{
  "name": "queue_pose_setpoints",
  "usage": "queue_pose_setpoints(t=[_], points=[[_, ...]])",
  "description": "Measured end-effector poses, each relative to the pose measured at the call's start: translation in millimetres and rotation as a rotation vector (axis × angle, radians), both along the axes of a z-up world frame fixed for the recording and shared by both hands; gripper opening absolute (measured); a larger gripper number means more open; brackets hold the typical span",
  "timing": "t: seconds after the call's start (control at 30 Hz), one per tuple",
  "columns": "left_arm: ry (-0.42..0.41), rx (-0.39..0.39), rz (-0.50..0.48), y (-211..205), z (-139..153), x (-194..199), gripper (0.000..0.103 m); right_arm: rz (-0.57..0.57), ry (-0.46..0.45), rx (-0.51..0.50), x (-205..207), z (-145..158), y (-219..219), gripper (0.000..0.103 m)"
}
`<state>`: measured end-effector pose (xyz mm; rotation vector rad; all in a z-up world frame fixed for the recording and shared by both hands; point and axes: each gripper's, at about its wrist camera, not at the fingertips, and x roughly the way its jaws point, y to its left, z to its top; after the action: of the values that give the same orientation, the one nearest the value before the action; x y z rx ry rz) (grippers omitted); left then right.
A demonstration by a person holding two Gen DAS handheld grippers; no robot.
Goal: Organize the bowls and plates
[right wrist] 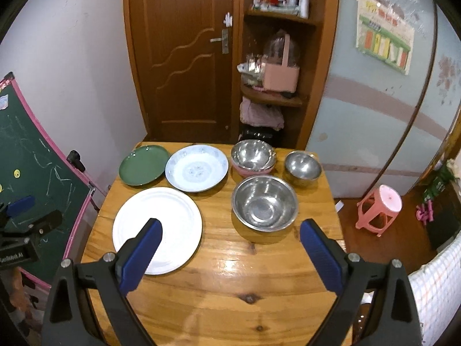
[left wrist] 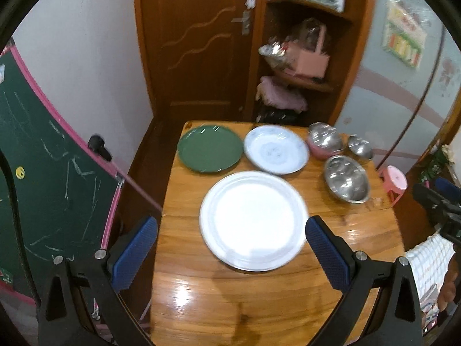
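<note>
We hold both grippers above the wooden table (right wrist: 219, 274), nothing yet grasped; the left gripper (left wrist: 230, 248) is spread wide, the white plate (left wrist: 253, 220) lying just ahead between its fingers, probably our first pick; the right gripper (right wrist: 230, 248) gapes too, the large steel bowl (right wrist: 264, 203) just beyond its tips; farther off sit the green plate (right wrist: 144, 165), patterned plate (right wrist: 196, 168), a steel bowl nested, it seems, in a pink one (right wrist: 253, 155), and the small bowl (right wrist: 302, 168); plates left, bowls right, ready for stacking

Wooden table (right wrist: 219, 282) has a white plate (right wrist: 157, 229), green plate (right wrist: 144, 169), patterned plate (right wrist: 196, 171), and steel bowls (right wrist: 264, 203) sitting on it.
</note>
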<state>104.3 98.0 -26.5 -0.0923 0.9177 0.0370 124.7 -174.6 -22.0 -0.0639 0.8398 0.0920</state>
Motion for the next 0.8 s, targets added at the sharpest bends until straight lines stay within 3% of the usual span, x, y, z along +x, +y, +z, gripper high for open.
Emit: queue_pose_setpoints(t=[0.13,0.2,0.37,0.57,0.8], points=[[0.1,-0.063,0.025,27.3,-37.0,32.6,0.102,0.019,0.099,0.07,36.1,-28.4,2.1,0.095],[0.143,-0.102,0.038,38.9,-59.2,48.1,0.102,0.026,0.157,0.095,50.2,-45.5,6.1,0.088],[0.223,-0.215,0.074,63.5,-107.0,73.4,0.102,0.062,0.328,0.171,79.4,-96.6,15.2,0.08],[0.269,-0.284,0.058,71.8,-149.2,93.2,0.101,0.069,0.468,0.22,104.3,-148.0,20.5,0.073],[0.306,-0.311,0.031,75.2,-180.3,108.3,0.099,0.067,0.557,0.281,121.4,-186.2,22.4,0.071]])
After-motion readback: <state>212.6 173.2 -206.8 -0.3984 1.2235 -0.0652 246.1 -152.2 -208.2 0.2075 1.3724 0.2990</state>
